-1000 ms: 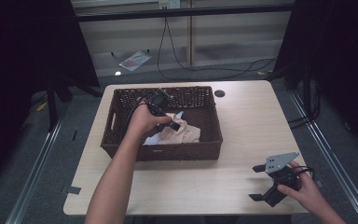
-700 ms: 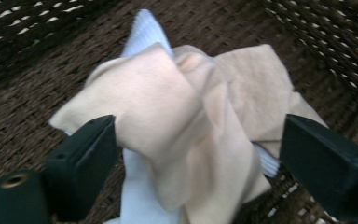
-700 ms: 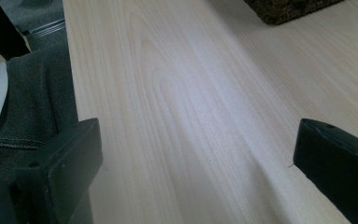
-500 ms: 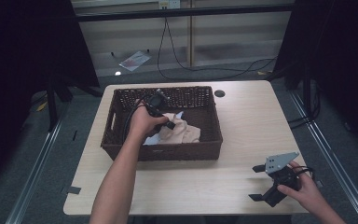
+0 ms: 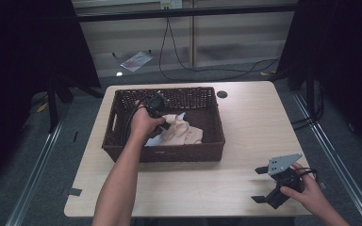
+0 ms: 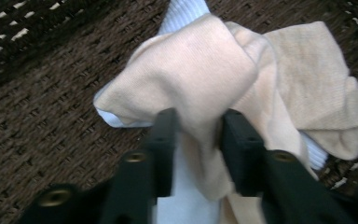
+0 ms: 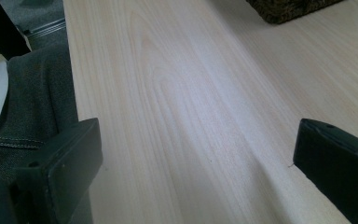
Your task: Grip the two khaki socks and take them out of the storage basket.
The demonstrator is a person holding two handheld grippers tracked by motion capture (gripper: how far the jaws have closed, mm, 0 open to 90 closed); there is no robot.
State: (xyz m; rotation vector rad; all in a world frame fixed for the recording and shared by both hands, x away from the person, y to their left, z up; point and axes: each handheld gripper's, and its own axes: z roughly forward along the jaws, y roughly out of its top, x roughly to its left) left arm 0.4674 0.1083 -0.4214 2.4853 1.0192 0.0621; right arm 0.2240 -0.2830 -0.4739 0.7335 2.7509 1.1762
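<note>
Your left gripper [image 6: 193,154] has its jaws clamped on a fold of the beige cloth [image 6: 261,88] inside the wicker basket [image 5: 122,141], with a white cloth [image 6: 182,200] lying just under them. Lift now and the thin pinch may slip, or the white piece may drag along. Your right gripper [image 7: 200,177] rests on the table [image 7: 191,93], jaws wide apart with nothing between them.
</note>
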